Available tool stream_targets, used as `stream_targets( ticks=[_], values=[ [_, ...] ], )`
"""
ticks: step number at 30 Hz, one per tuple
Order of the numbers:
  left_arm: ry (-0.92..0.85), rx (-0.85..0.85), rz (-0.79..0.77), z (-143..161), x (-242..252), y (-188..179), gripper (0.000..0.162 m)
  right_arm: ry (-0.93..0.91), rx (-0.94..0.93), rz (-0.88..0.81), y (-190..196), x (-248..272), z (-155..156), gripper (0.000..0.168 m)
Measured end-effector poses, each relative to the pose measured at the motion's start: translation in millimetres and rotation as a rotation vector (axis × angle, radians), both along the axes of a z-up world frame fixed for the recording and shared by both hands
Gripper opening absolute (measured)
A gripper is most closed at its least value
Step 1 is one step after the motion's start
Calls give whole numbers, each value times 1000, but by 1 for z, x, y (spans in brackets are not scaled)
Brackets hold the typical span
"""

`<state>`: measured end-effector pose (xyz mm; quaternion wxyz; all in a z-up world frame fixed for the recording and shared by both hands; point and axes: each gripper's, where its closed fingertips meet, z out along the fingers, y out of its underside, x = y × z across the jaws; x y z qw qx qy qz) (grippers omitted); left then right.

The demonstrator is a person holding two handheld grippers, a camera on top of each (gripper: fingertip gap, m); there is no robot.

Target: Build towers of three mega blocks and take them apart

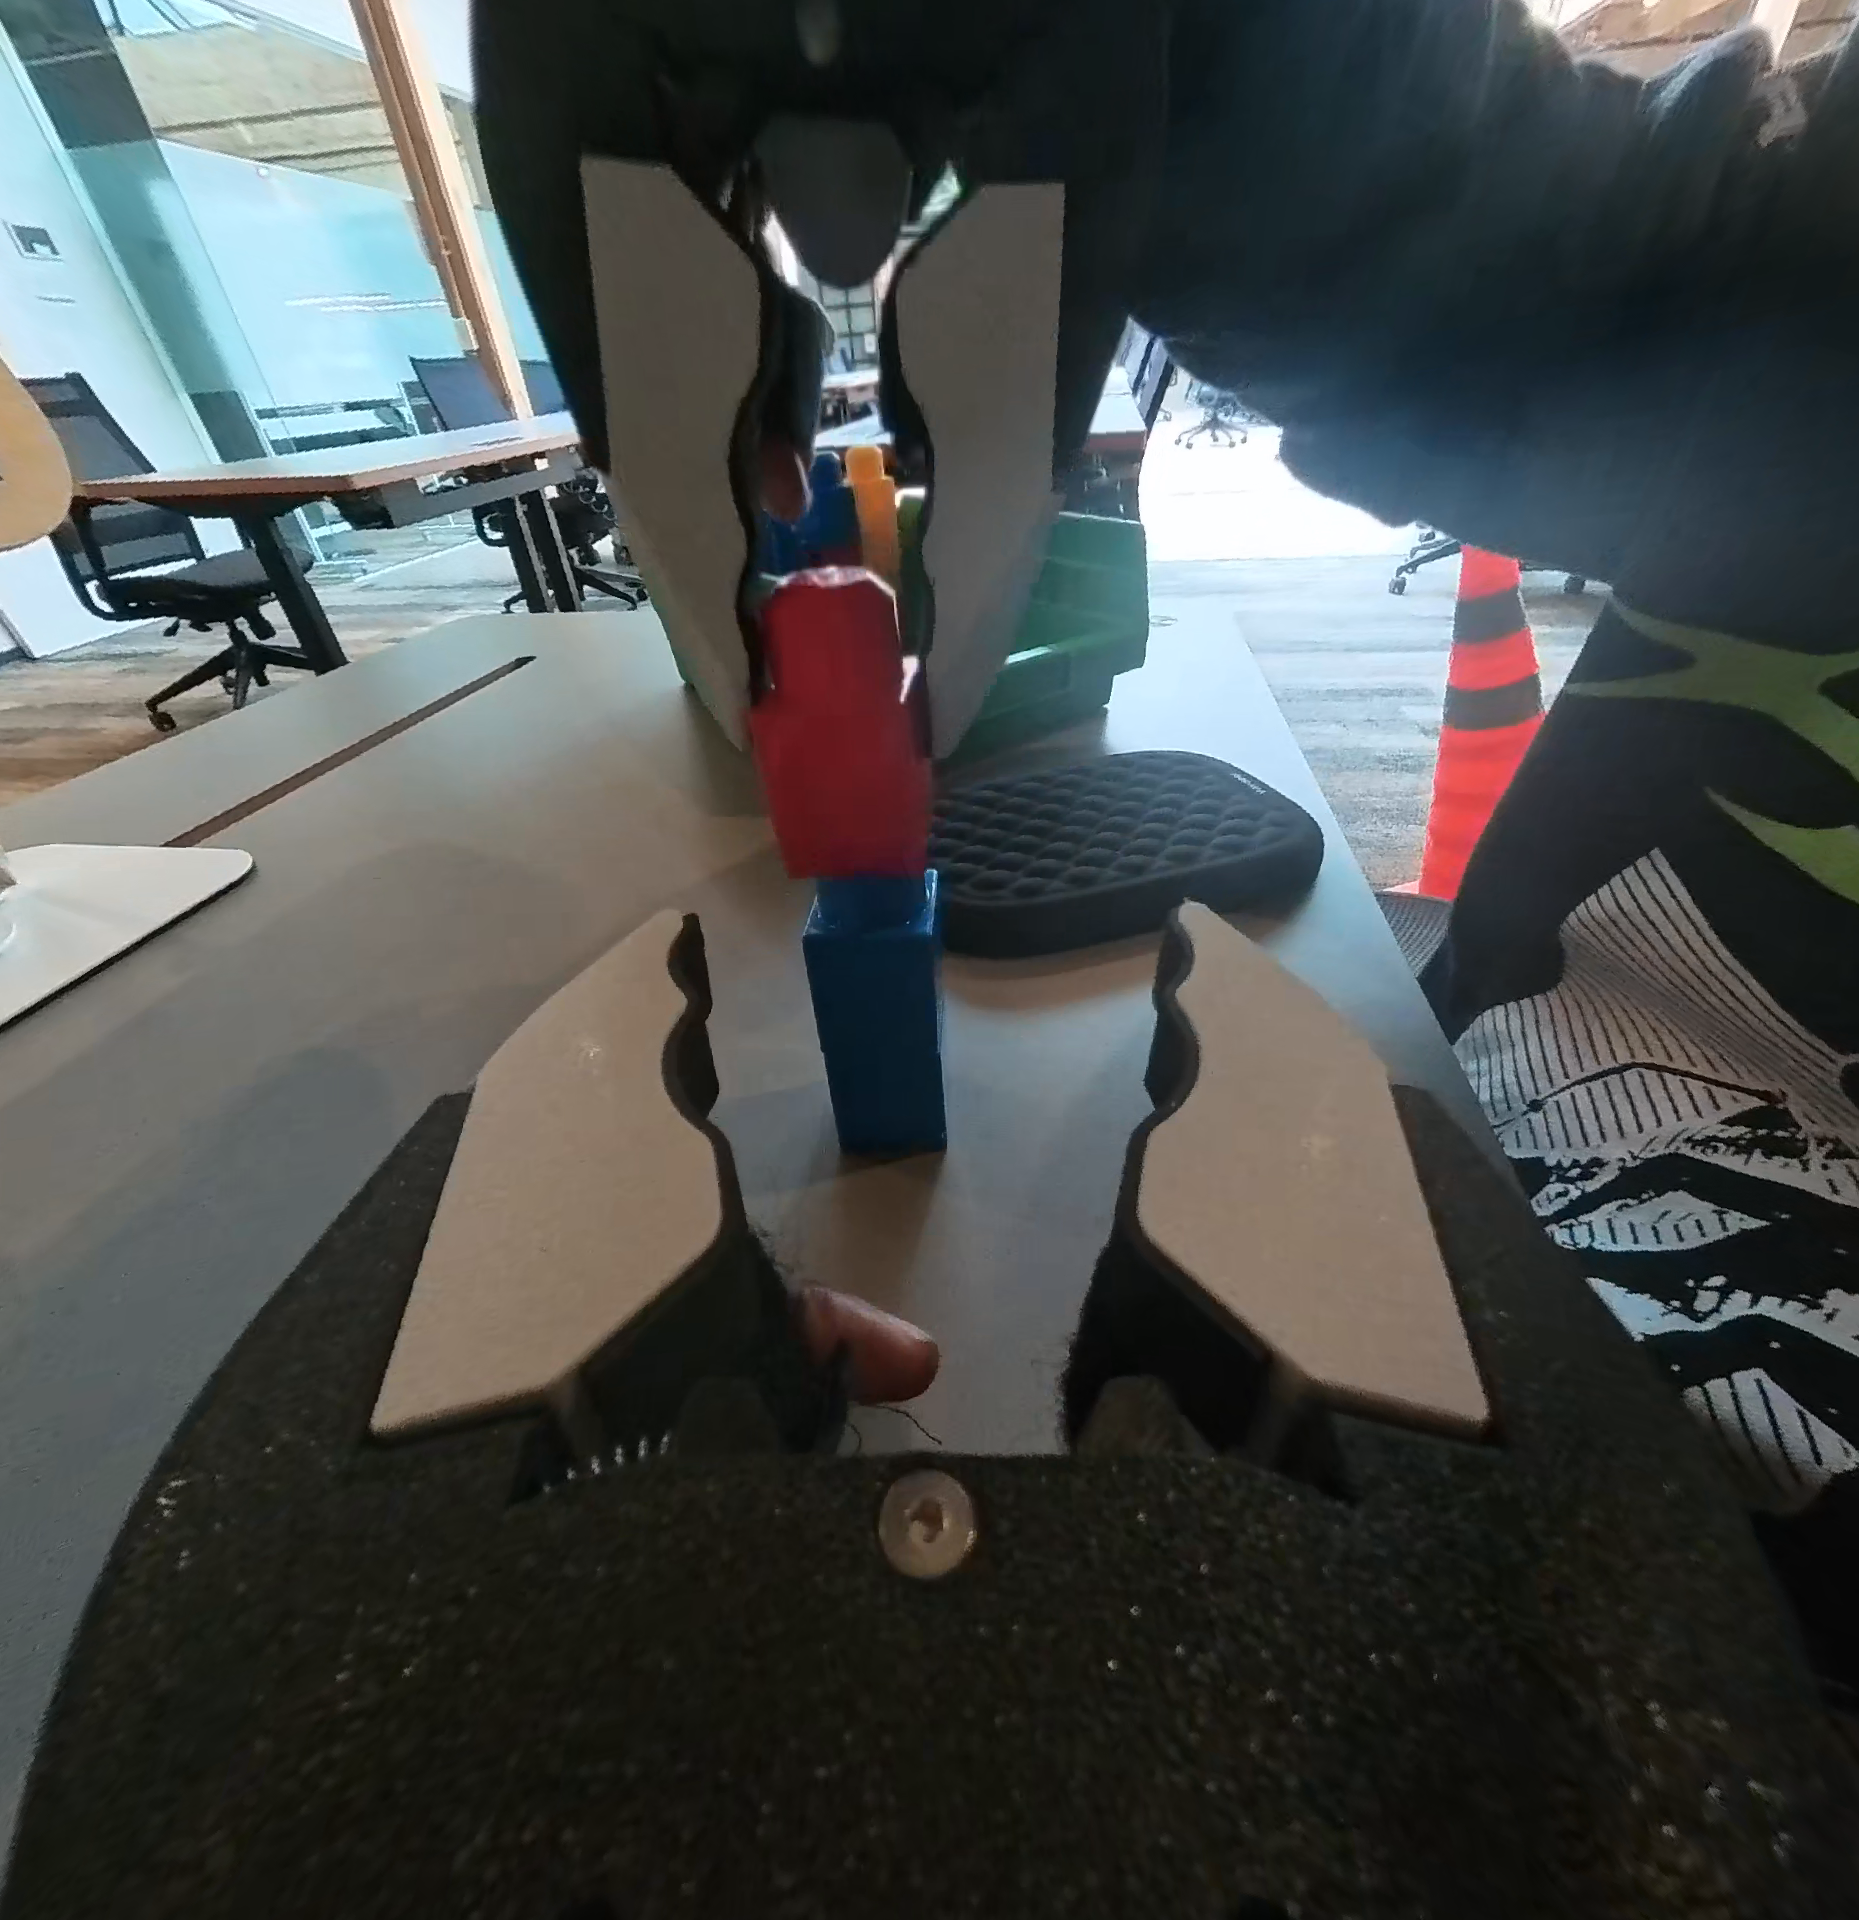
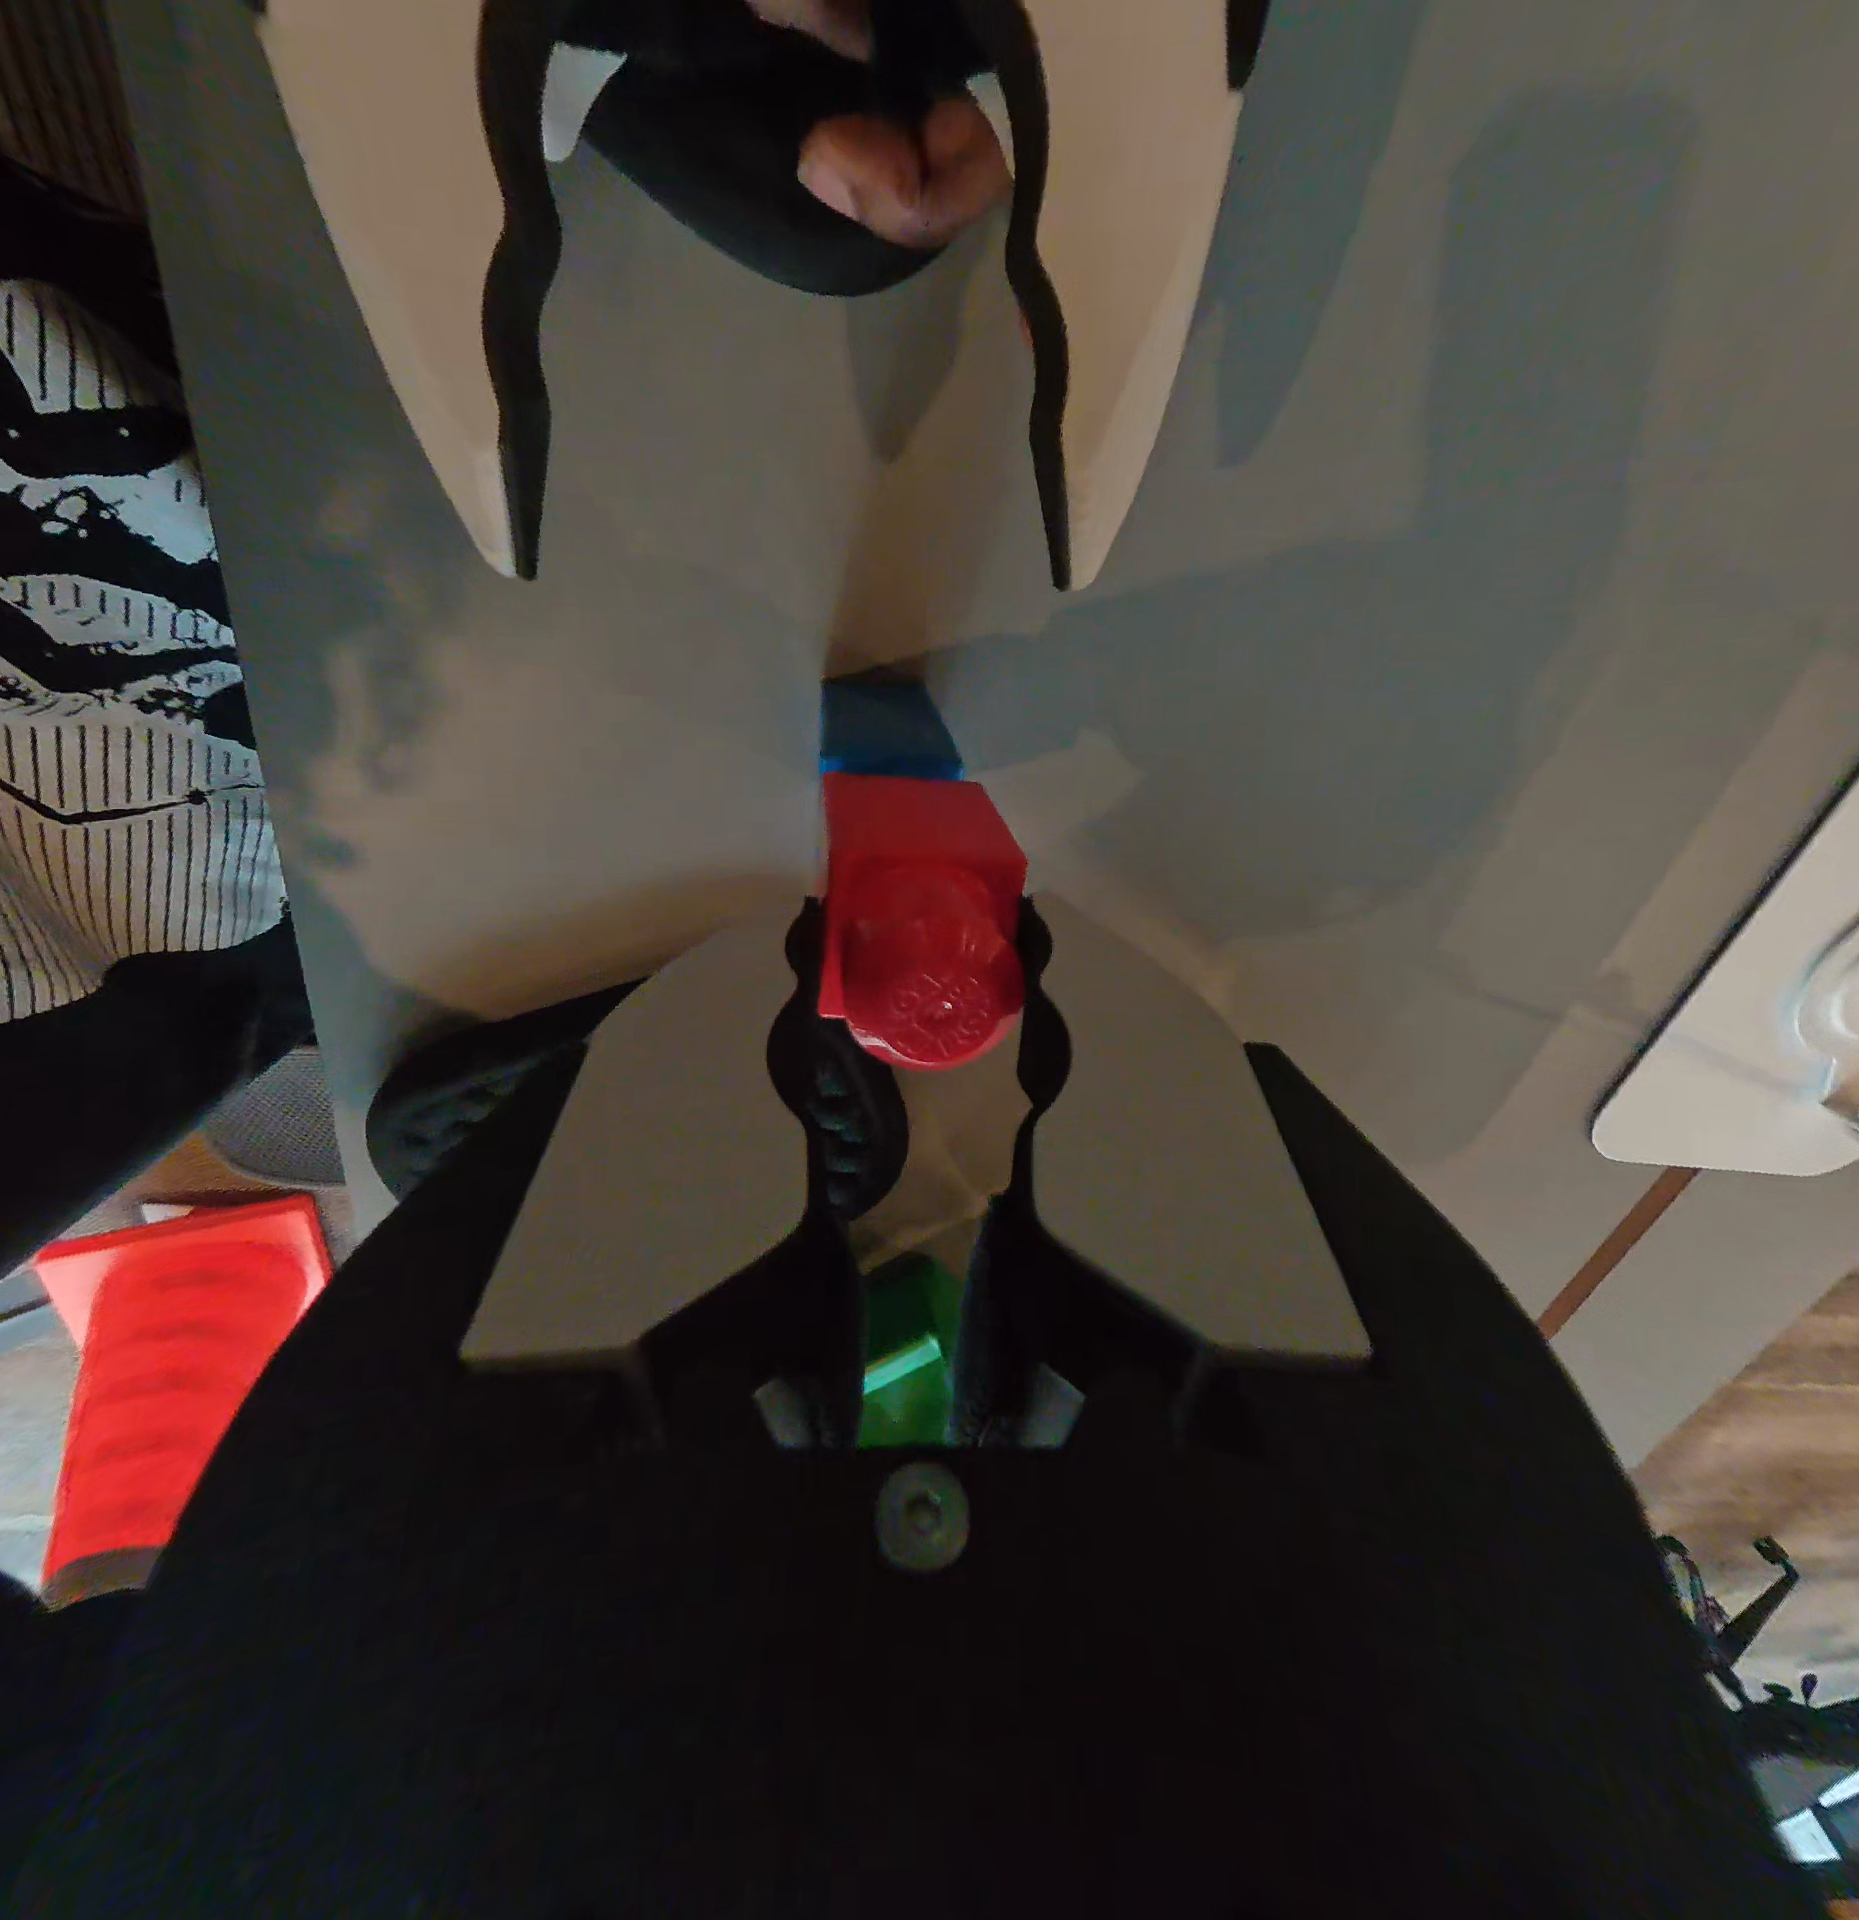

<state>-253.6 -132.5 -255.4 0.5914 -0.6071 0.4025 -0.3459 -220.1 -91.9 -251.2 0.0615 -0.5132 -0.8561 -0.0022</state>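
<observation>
A blue block (image 1: 883, 1039) stands upright on the grey table (image 1: 385, 1039), in line with the gap of my open left gripper (image 1: 933, 930), and neither finger touches it. My right gripper (image 1: 840, 740) comes down from above, shut on a red block (image 1: 842, 748). The red block is slightly tilted, with its underside right at the blue block's stud, and I cannot tell whether it is seated. In the right wrist view my right gripper (image 2: 917, 920) grips the red block (image 2: 920, 935) over the blue block (image 2: 883, 727). The open left gripper (image 2: 790, 577) faces it.
A green bin (image 1: 1070, 623) with several coloured blocks stands behind the tower, and a black padded wrist rest (image 1: 1122, 852) lies to its right. A white stand base (image 1: 94, 914) sits at the left. An orange cone (image 1: 1486, 675) and a person's patterned leg (image 1: 1683, 1039) are past the table's right edge.
</observation>
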Motion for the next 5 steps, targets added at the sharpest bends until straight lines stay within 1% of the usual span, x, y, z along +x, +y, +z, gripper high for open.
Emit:
stream_targets(
  ticks=[5],
  values=[
    [8, 1, 2, -1, 1, 0, 79, -24, -1, 8, 1, 2, -11, 35]
  ],
)
